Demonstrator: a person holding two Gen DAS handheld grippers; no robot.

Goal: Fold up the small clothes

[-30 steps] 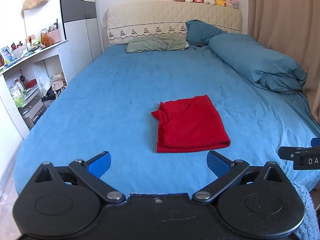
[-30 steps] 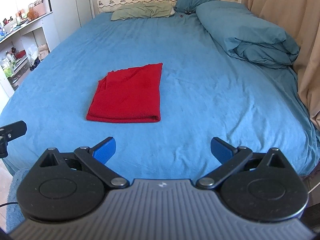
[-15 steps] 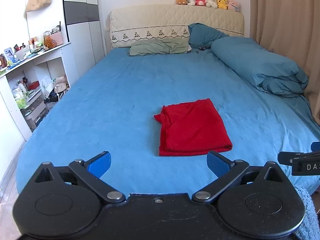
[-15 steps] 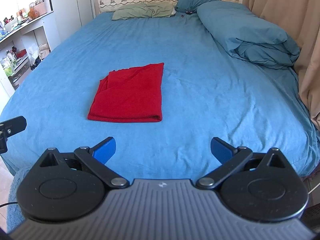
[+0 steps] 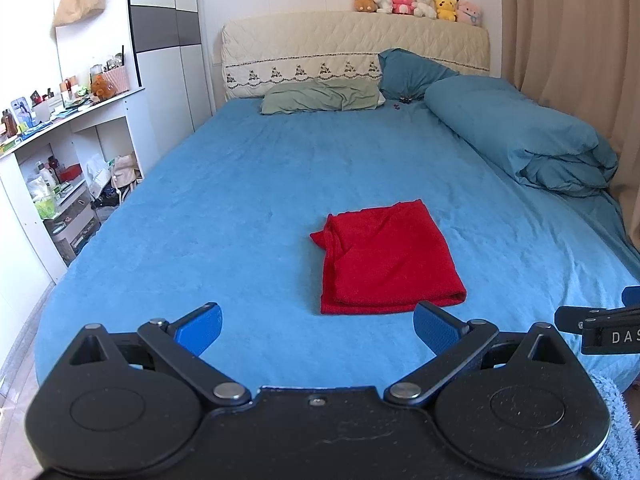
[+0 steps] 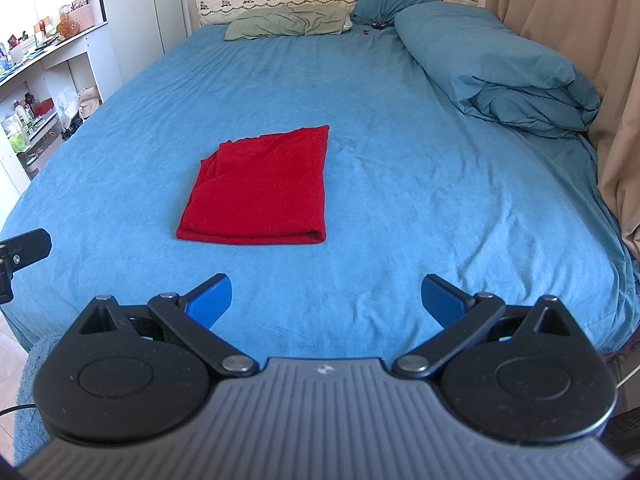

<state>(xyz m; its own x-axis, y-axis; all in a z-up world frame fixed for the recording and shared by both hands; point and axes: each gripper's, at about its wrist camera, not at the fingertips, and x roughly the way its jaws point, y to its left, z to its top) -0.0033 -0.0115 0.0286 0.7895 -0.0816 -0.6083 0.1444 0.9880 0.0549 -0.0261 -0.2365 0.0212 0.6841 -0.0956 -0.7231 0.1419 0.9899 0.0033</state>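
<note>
Blue bed (image 5: 240, 208), folded red cloth (image 5: 388, 256)

A folded red garment (image 5: 390, 258) of soft, slightly fuzzy knit cloth, matt, lies on a bed sheet (image 5: 240, 200) of matt blue fabric with a fine, towel-like nap and shallow creases. The rolled duvet (image 5: 520, 140) is smoother teal cloth. The headboard (image 5: 356, 56) wears a quilted cream cover with stitched trim. The plush toys (image 5: 416, 2) look fleecy. The left gripper (image 5: 318, 326) is matt black plastic, faintly dusty, with shiny metal pivot pins and blue fingers (image 5: 434, 326) with ribbed, grippy faces. The right gripper (image 6: 326, 298) has a ribbed grey plastic body. The curtain (image 6: 560, 20) is plain beige cloth.
</note>
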